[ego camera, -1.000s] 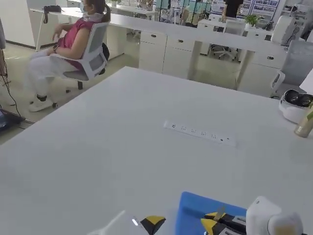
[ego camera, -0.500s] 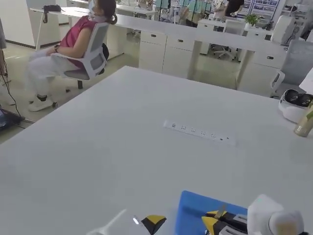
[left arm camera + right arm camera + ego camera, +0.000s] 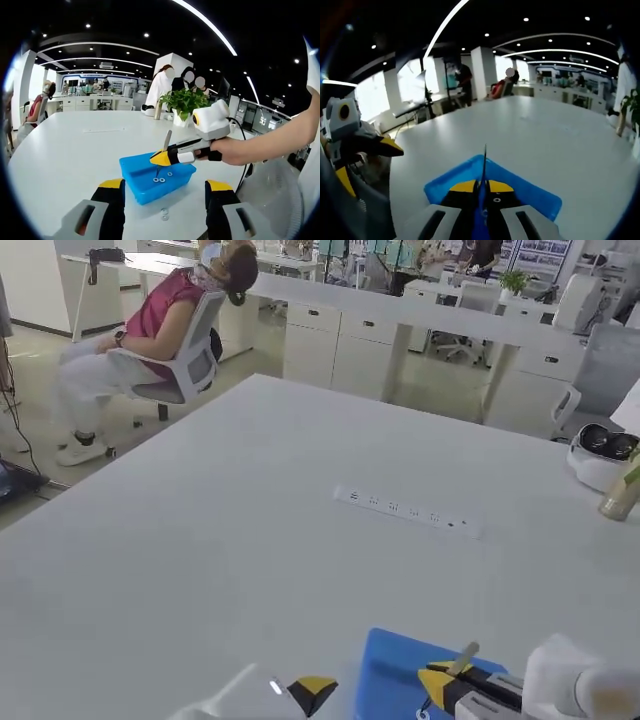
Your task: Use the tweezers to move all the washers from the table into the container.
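Note:
A blue container (image 3: 150, 186) sits on the white table (image 3: 250, 540), with a few washers (image 3: 159, 179) lying inside it. Two more washers (image 3: 164, 216) lie on the table just in front of it. My right gripper (image 3: 481, 186) is shut on the metal tweezers (image 3: 484, 167), whose points hang over the container (image 3: 530, 196). From the left gripper view the tweezers (image 3: 167, 141) tilt down toward the container's inside. My left gripper (image 3: 165, 186) is open and empty, just short of the container. In the head view both grippers sit at the bottom edge, left (image 3: 312, 692) and right (image 3: 440, 682).
A power strip (image 3: 405, 510) lies mid-table. A white headset (image 3: 603, 452) and a bottle (image 3: 622, 495) stand at the far right edge; a potted plant (image 3: 185, 102) stands behind the container. A person sits in a chair (image 3: 185, 350) beyond the table's far left corner.
My right gripper with the tweezers has shifted slightly right and down over the container. The seated person has leaned back. My left gripper has stayed put.

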Motion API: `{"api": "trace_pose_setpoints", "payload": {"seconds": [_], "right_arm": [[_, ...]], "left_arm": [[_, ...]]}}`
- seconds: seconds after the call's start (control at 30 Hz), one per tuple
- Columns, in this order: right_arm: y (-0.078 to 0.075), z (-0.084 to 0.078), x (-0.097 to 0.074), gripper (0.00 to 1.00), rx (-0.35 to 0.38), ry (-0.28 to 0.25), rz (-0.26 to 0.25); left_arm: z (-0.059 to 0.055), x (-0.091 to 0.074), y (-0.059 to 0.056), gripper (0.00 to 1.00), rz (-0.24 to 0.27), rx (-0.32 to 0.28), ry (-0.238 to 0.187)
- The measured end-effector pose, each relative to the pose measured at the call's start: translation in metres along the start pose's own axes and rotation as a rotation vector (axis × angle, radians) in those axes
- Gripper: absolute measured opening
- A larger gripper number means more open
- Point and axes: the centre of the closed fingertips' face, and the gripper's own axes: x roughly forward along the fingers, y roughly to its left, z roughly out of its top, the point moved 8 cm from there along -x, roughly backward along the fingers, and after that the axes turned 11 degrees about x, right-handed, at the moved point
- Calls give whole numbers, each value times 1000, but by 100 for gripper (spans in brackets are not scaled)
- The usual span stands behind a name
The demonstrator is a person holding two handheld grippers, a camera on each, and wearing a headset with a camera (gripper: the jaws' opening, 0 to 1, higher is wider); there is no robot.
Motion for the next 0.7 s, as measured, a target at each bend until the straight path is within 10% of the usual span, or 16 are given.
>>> {"api": "trace_pose_setpoints", "payload": {"seconds": [0.7], "right_arm": [[43, 15, -30, 3, 87, -92, 125]], "left_arm": [[0, 1, -1, 65, -19, -3, -6]]}}
